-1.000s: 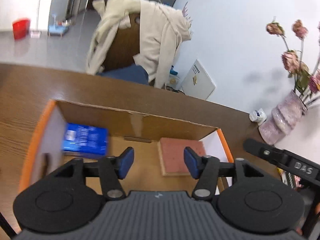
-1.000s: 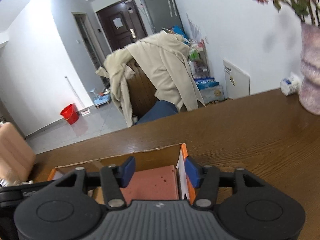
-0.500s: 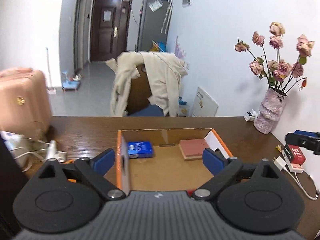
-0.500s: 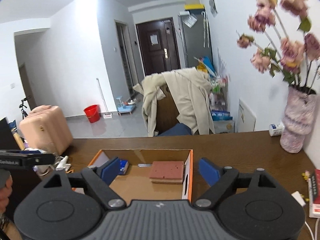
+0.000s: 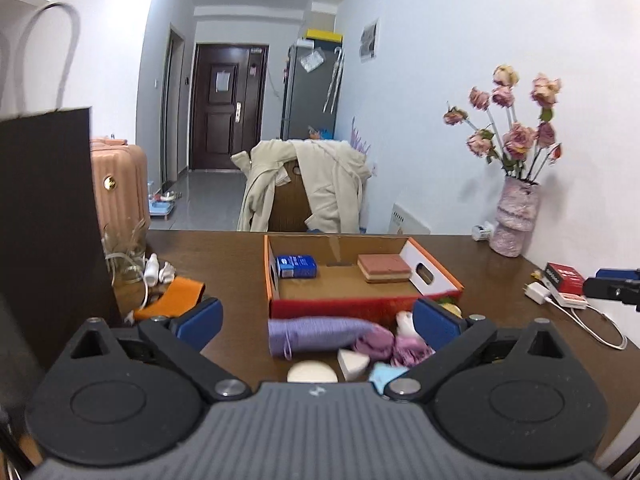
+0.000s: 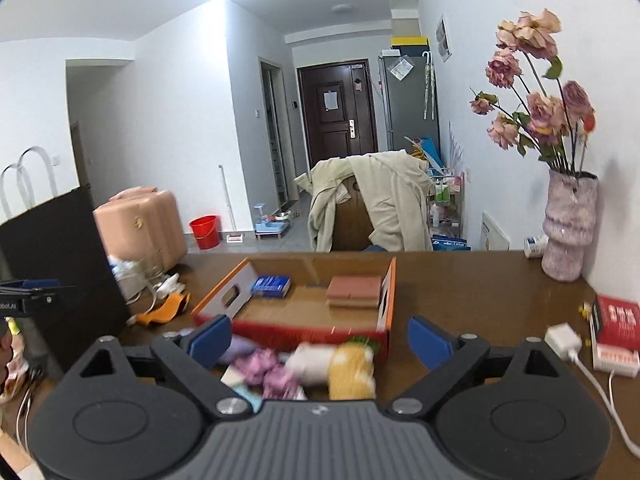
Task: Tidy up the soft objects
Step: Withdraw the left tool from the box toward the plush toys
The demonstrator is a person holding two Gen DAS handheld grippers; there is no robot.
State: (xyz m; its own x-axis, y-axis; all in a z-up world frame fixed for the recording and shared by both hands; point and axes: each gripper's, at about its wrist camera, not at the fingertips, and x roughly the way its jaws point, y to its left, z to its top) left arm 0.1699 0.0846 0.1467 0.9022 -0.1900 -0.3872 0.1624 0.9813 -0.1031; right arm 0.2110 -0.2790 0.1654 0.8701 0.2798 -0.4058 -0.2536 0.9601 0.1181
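Both sets of tongs hold nothing. The left tongs (image 5: 318,318) and the right tongs (image 6: 320,340) are spreading wider at this moment, their blue pads clear of everything, with the pile of soft things merely lying on the tabletop beyond them.

That pile sits in the lower middle of both views, just in front of the cardboard box (image 5: 276,276): a purple cloth roll (image 5: 316,334), pink-purple knitted pieces (image 6: 272,368), a white wedge sponge (image 5: 352,362), a round white pad (image 5: 312,372), and a white and yellow plush (image 6: 340,364). Inside the box, toward its far wall, lie a blue packet (image 5: 297,266) and a reddish sponge block (image 5: 384,268).

The risks, as I judge them: the soft pieces touch and overlap, so a pinch could catch two at once or drag a neighbour along. The box's near wall stands right behind the pile, so anything carried low could snag on it or nudge the box.

Around the work: a vase of dried roses (image 6: 568,226) at the right edge, a red box (image 6: 618,322) with a white charger and cable (image 6: 562,338) at lower right, a dark paper bag (image 5: 48,216) filling the left, and an orange cloth (image 5: 176,298) beside it. The cable and the bag crowd either flank.
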